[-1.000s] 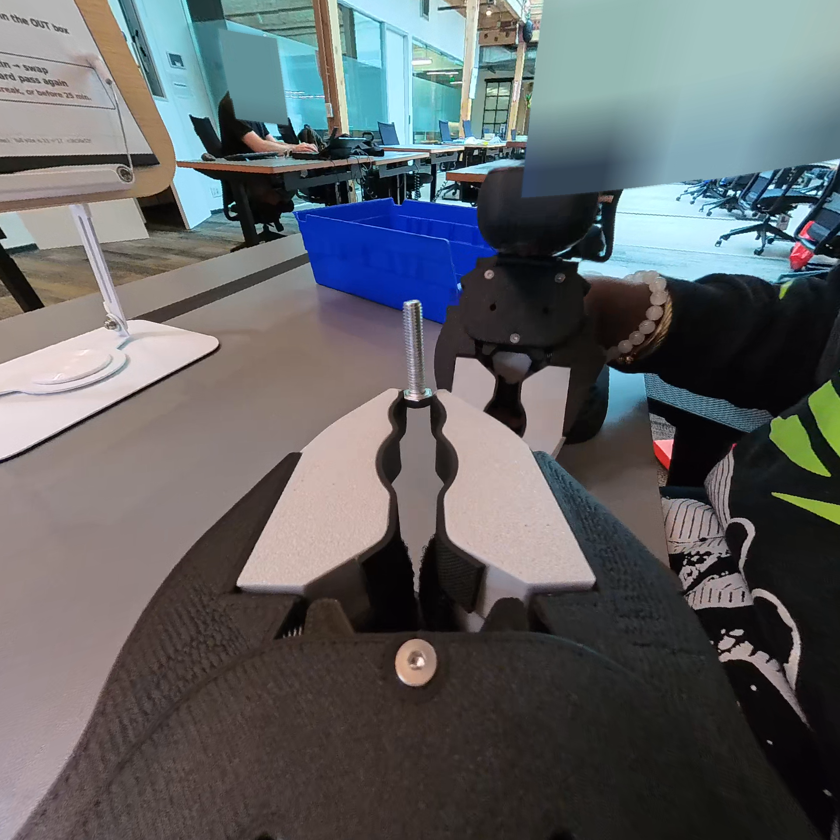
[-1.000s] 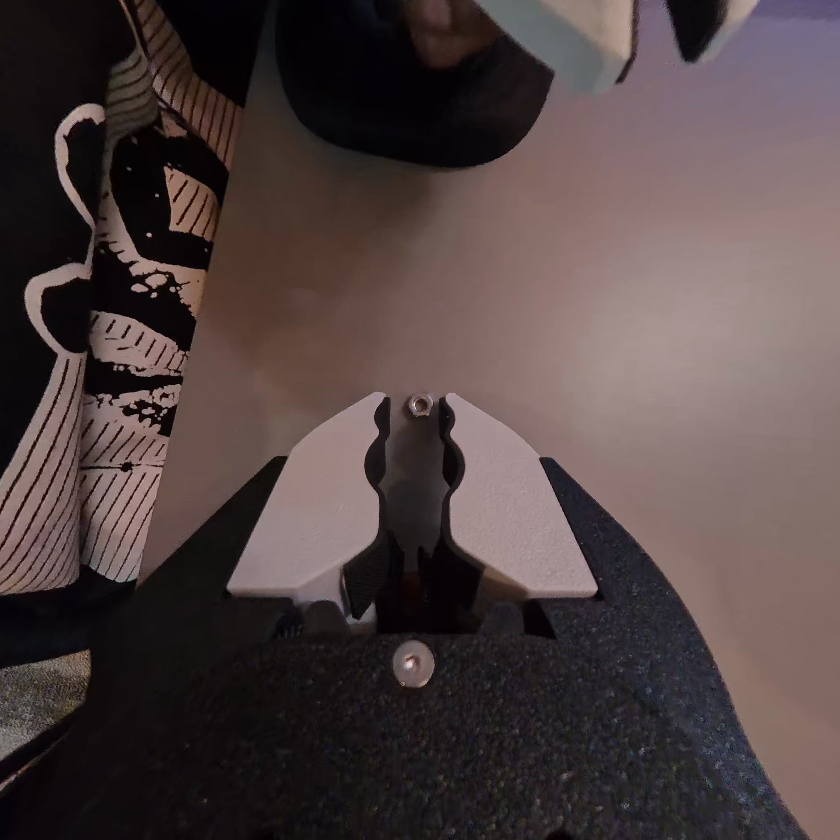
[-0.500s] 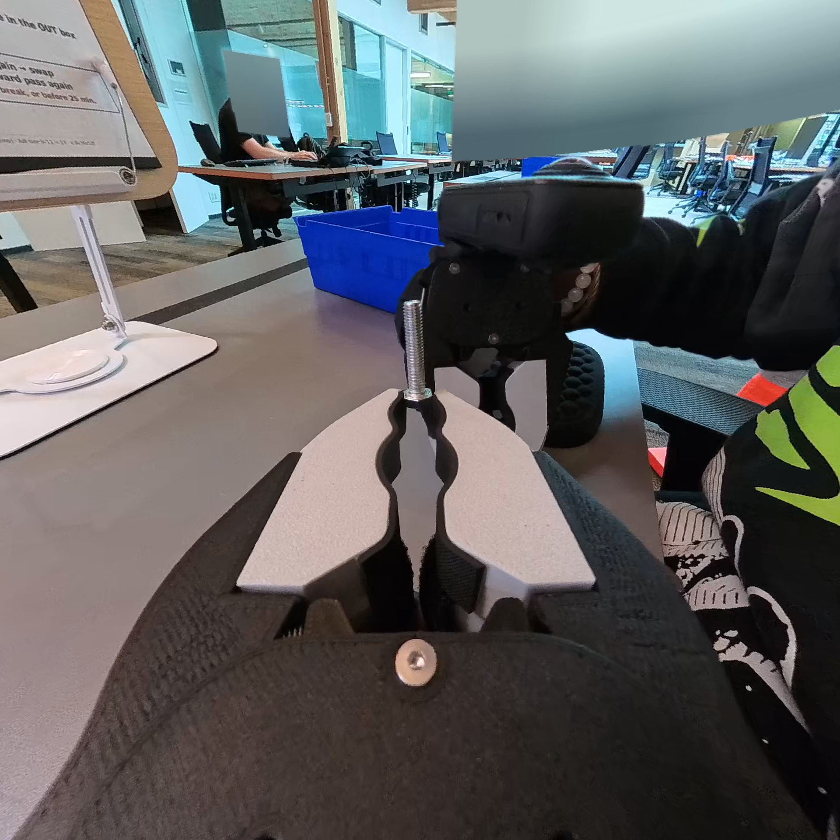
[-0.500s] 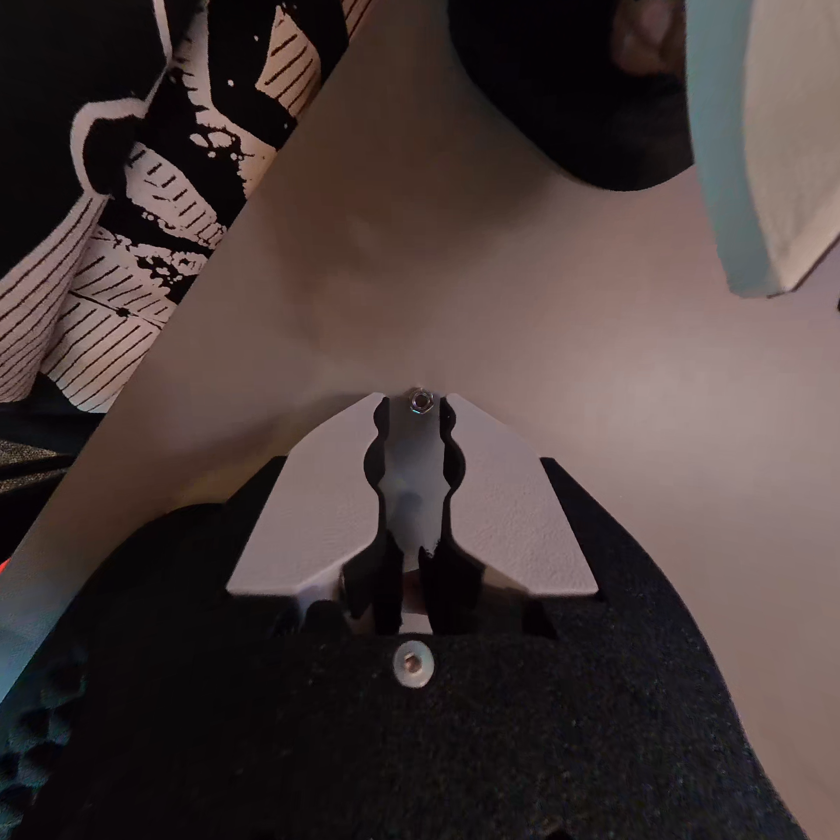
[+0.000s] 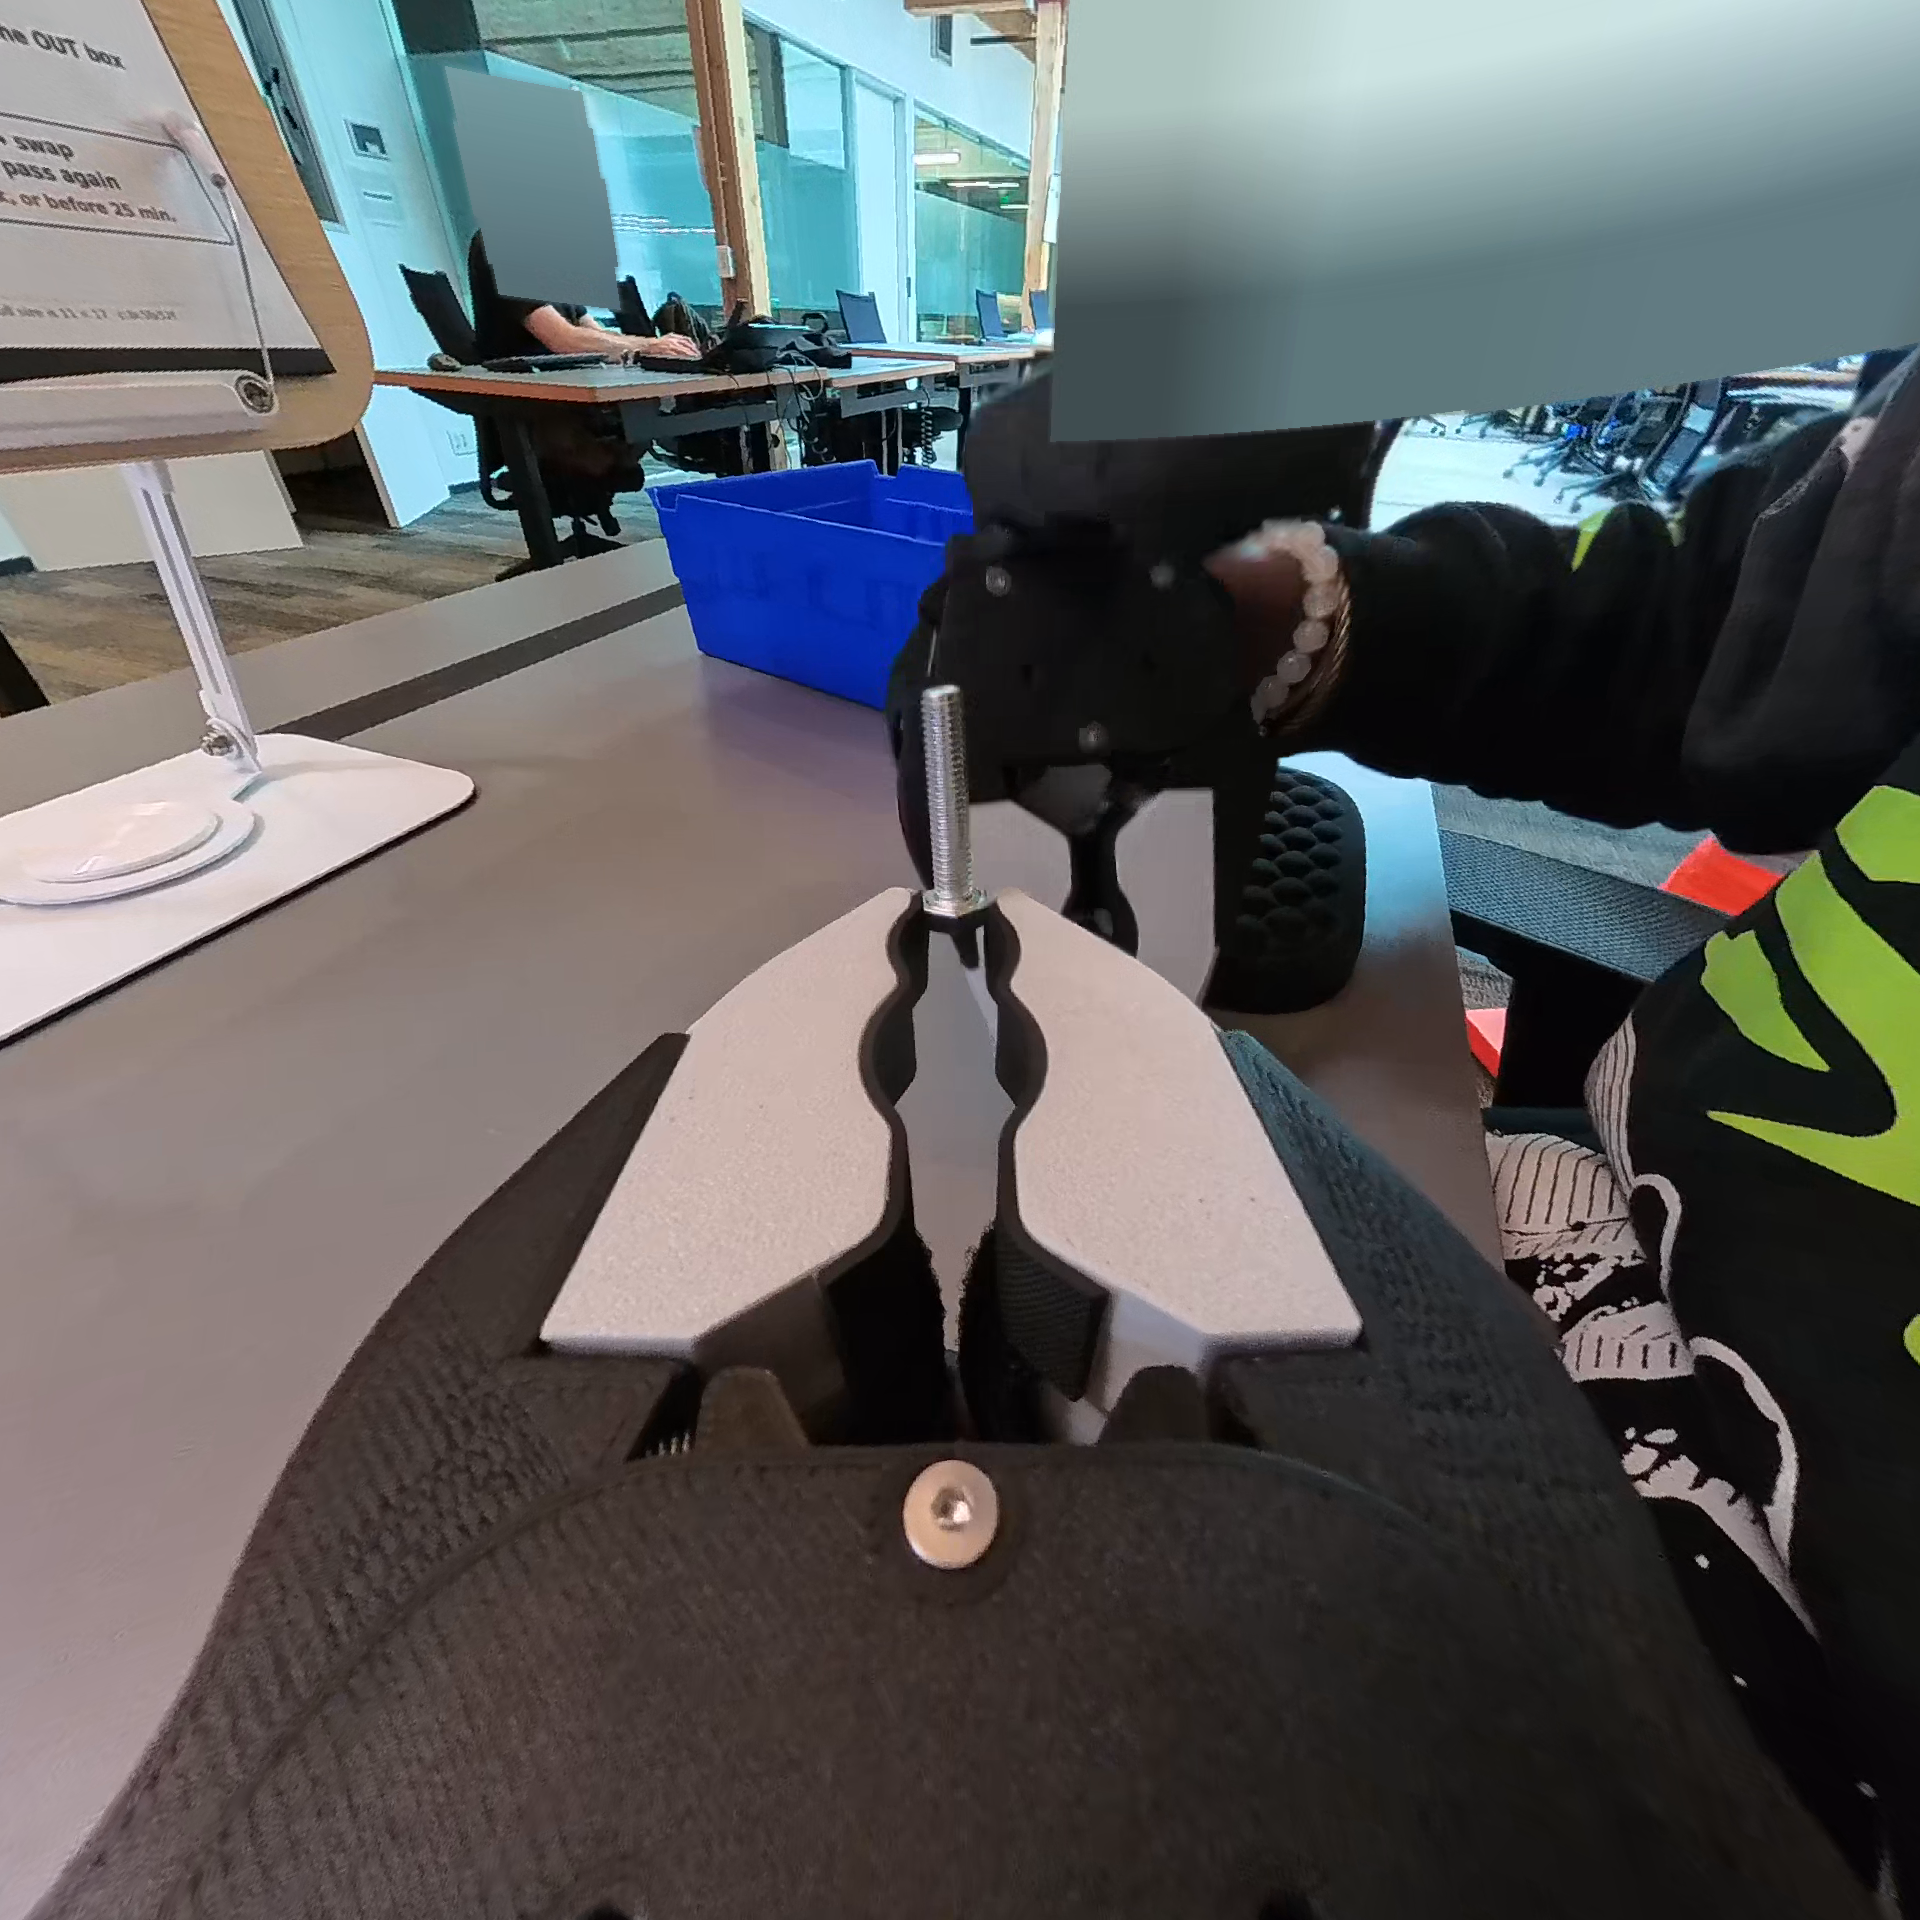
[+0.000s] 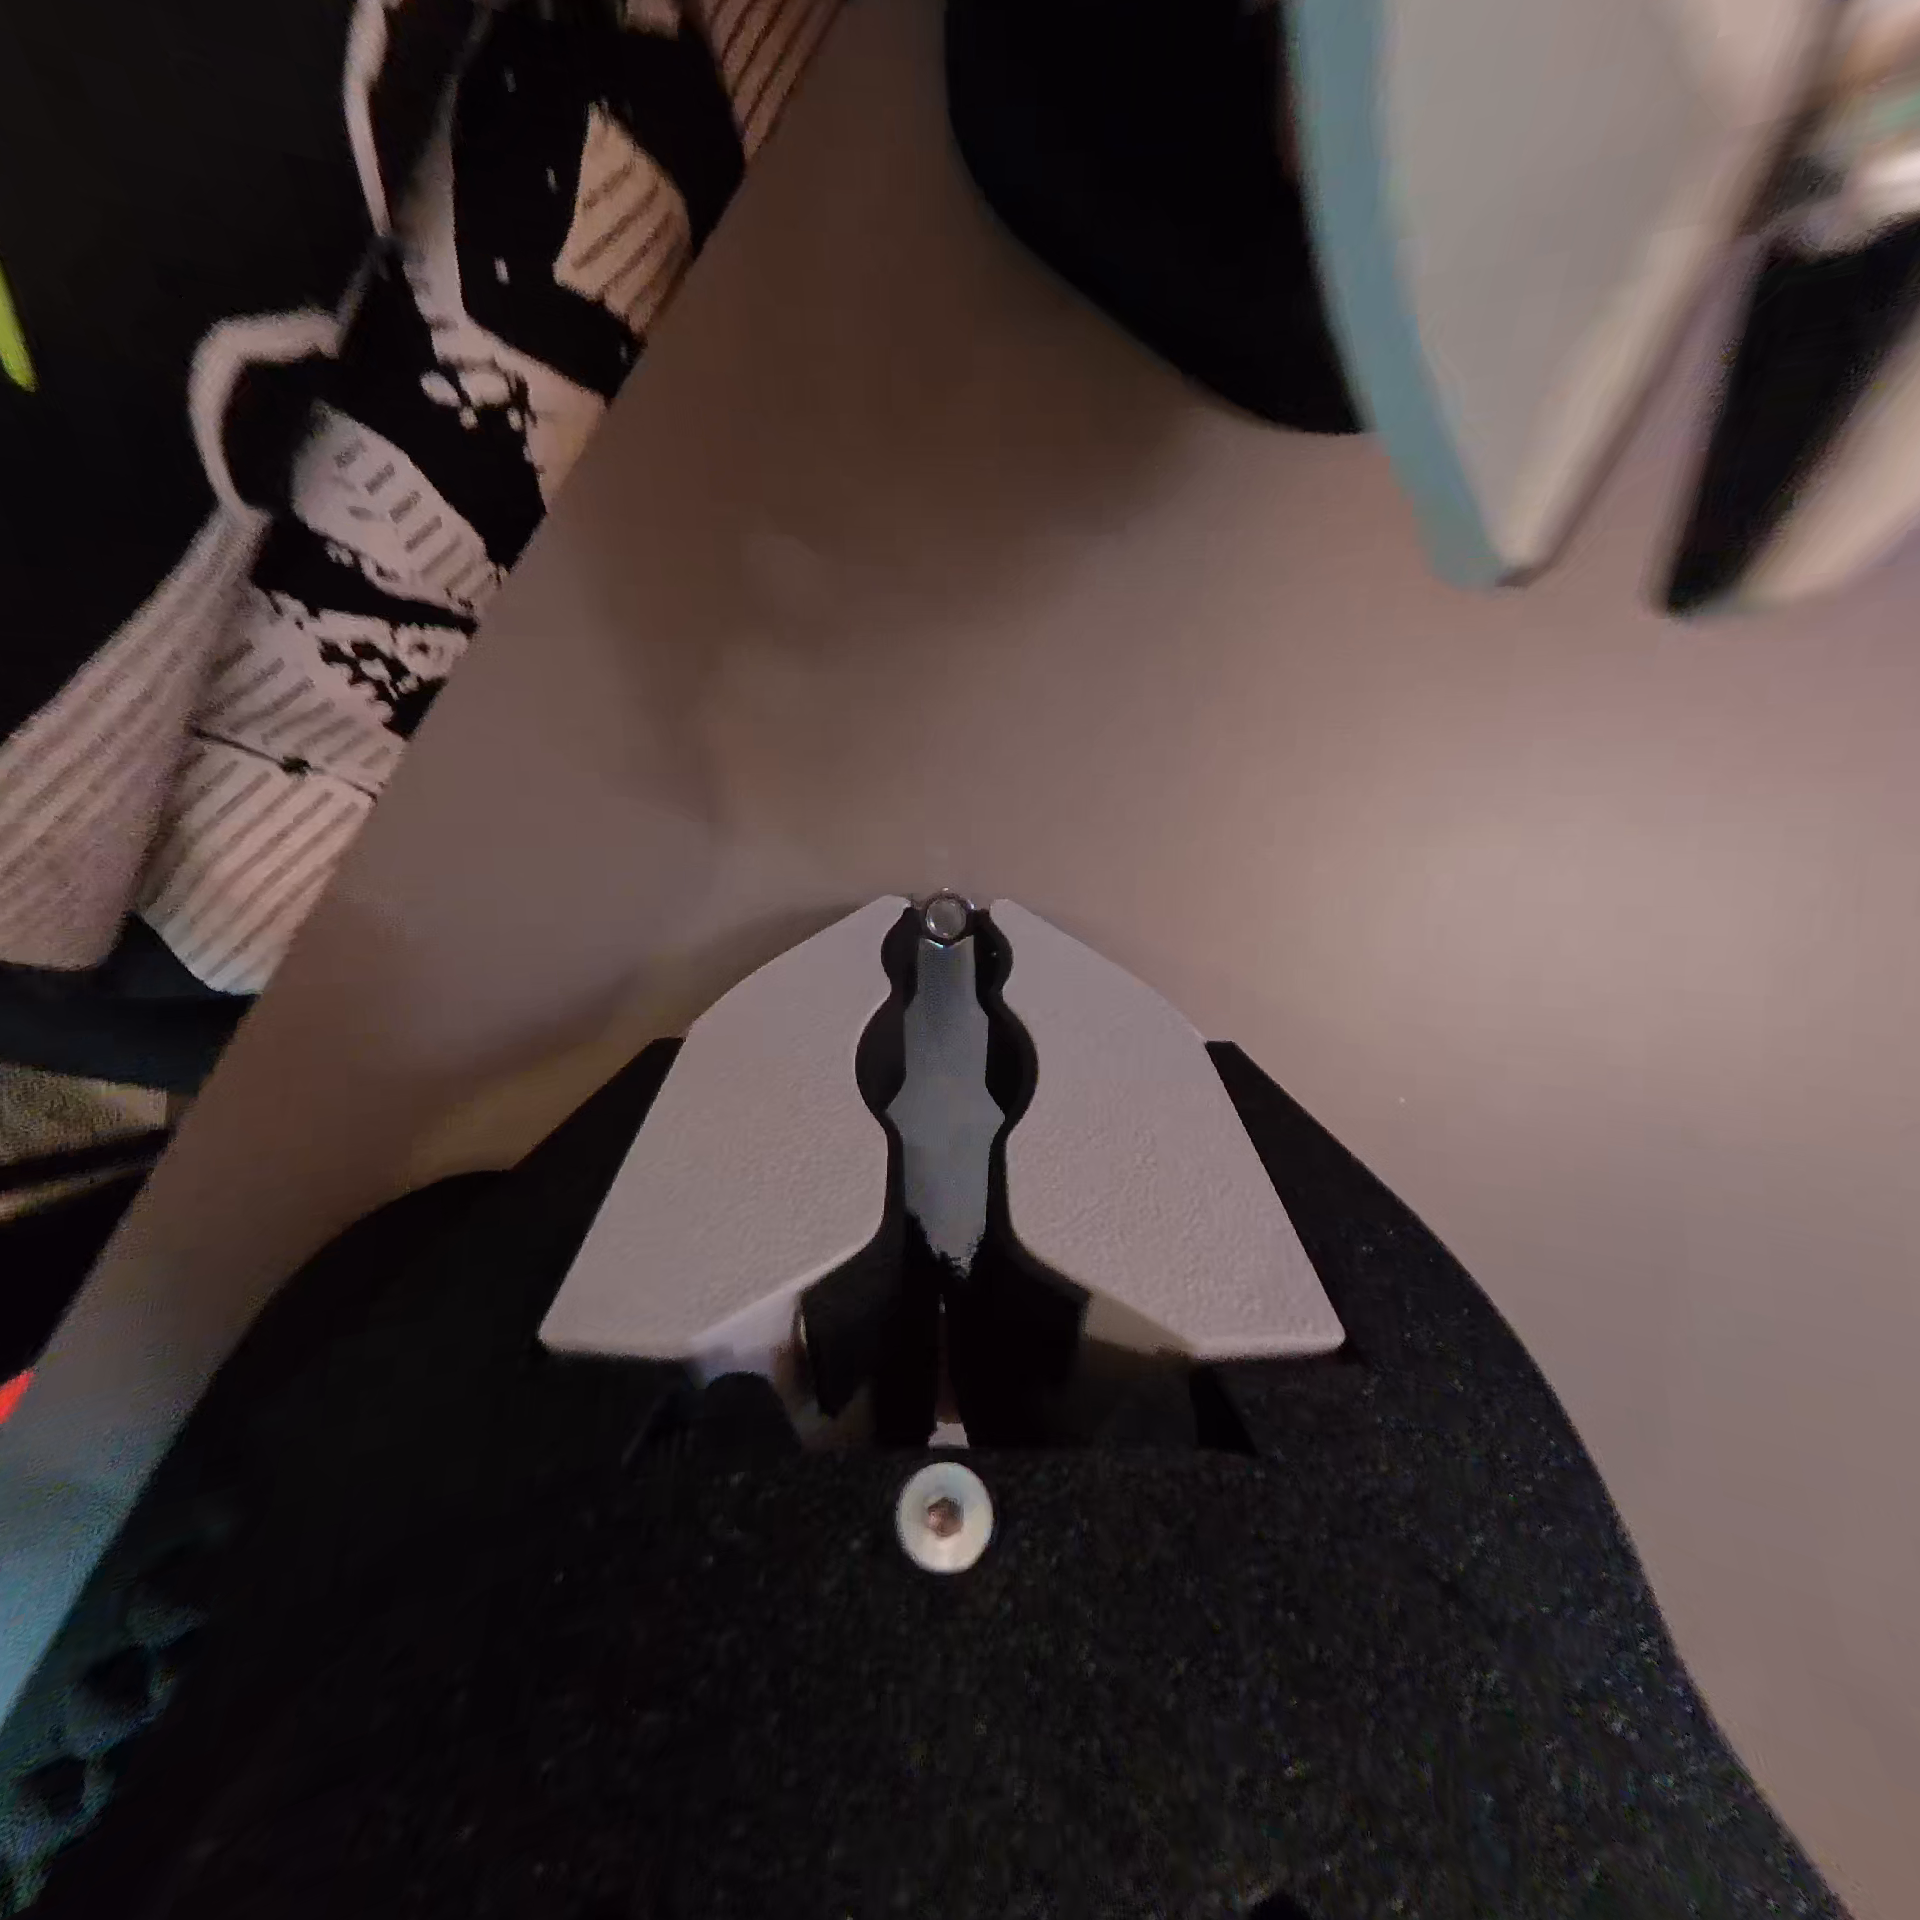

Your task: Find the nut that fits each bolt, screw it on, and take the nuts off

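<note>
My left gripper (image 5: 958,914) is shut on the head of a silver bolt (image 5: 945,795), which stands upright with its thread pointing up. My right gripper (image 6: 943,914) is shut on a small silver nut (image 6: 944,918), held at the fingertips with its hole facing the camera, above the grey table (image 6: 1351,883). In the left wrist view the right gripper's black body (image 5: 1091,665) hangs just behind and right of the bolt, pointing down. In the right wrist view the left gripper's pale fingers (image 6: 1538,312) show blurred at the top right.
A blue bin (image 5: 821,571) stands at the back of the grey table (image 5: 416,987). A white stand (image 5: 197,810) with a sign sits at the left. The person's dark sleeve (image 5: 1558,644) and patterned clothing (image 5: 1714,1247) fill the right, past the table edge. Left tips to right tips: about 10 cm.
The right gripper with the nut has moved left, closer behind the bolt, and turned. The left gripper and bolt have stayed still.
</note>
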Tool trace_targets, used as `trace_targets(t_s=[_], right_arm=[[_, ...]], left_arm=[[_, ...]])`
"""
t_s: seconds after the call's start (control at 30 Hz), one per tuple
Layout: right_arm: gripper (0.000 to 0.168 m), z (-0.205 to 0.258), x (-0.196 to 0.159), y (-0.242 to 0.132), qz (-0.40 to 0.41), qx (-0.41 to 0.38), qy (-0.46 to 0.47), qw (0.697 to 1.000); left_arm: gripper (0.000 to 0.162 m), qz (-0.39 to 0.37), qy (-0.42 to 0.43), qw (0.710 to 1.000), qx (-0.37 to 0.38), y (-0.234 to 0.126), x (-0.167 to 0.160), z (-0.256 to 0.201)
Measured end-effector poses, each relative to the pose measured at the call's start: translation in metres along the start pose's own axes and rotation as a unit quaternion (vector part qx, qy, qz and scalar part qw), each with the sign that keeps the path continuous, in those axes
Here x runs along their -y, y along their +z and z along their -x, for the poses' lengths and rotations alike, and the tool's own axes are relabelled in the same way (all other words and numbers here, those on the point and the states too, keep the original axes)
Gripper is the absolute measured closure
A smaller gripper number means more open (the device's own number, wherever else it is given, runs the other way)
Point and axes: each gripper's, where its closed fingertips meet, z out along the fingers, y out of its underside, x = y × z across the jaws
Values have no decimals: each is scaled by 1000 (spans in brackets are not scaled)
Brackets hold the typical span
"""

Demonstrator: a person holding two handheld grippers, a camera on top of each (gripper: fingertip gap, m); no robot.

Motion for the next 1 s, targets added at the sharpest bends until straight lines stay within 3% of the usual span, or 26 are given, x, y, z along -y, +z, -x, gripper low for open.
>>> trace_targets(t_s=[0.2,0.37,0.57,1.0], right_arm=[[158,-6,29,-67,-88,-73,35,993],[158,-4,72,-113,-135,-95,-18,986],[158,-3,99,-101,-96,-40,-78,991],[158,-9,98,-85,-47,3,-116,992]], left_arm=[[152,17,21,999,-24,3,-4,-9],[152,36,43,997,-52,6,-10,-20],[152,46,63,994,-73,7,-14,-28],[152,33,72,991,-105,3,-12,-37]])
